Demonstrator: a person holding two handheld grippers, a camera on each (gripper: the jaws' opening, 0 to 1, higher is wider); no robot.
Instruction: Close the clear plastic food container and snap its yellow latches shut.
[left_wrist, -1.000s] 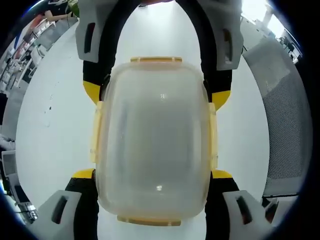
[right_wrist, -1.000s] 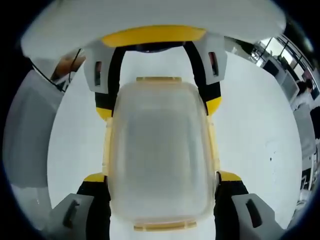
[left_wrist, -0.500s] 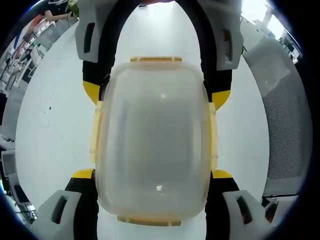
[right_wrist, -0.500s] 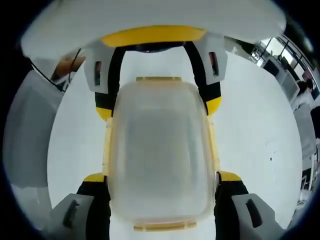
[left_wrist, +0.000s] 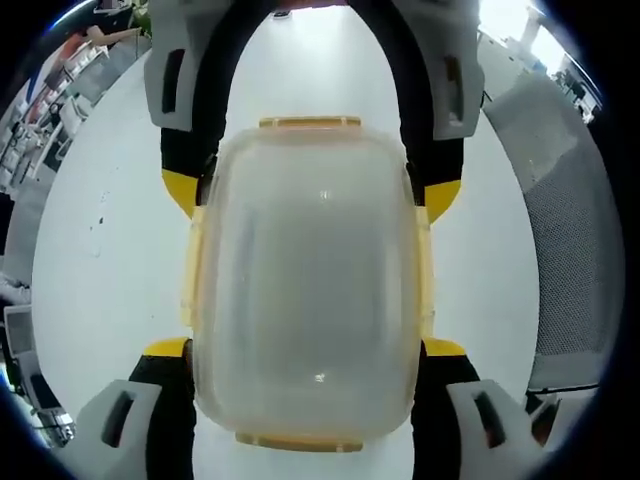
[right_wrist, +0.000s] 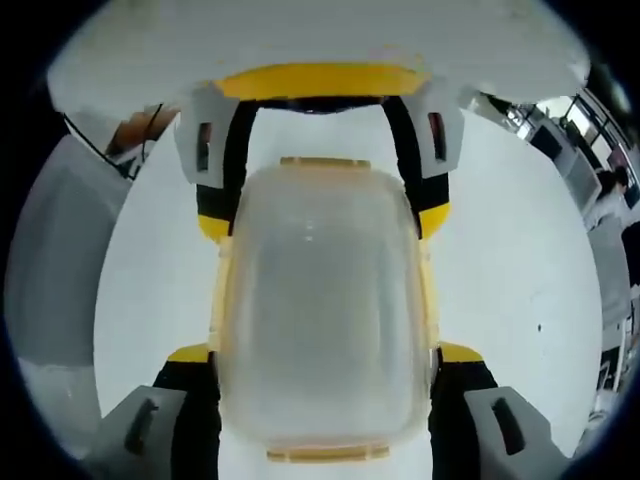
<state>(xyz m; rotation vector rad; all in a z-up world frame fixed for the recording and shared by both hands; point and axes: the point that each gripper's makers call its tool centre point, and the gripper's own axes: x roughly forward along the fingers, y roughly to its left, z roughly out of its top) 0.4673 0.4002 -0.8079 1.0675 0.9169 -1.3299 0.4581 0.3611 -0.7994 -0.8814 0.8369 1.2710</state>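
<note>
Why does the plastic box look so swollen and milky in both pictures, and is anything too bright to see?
Left gripper view: the fisheye lens bulges the container; its frosted lid shows small glints, and a window at top right is blown out. Right gripper view: same bulge on the container, over an evenly lit white table.

Lidded container (right_wrist: 322, 310) between both hand-held grippers' jaws, on white table (right_wrist: 510, 290).

Office or lab: desks (left_wrist: 60, 75), mesh chair (left_wrist: 565, 260).
</note>
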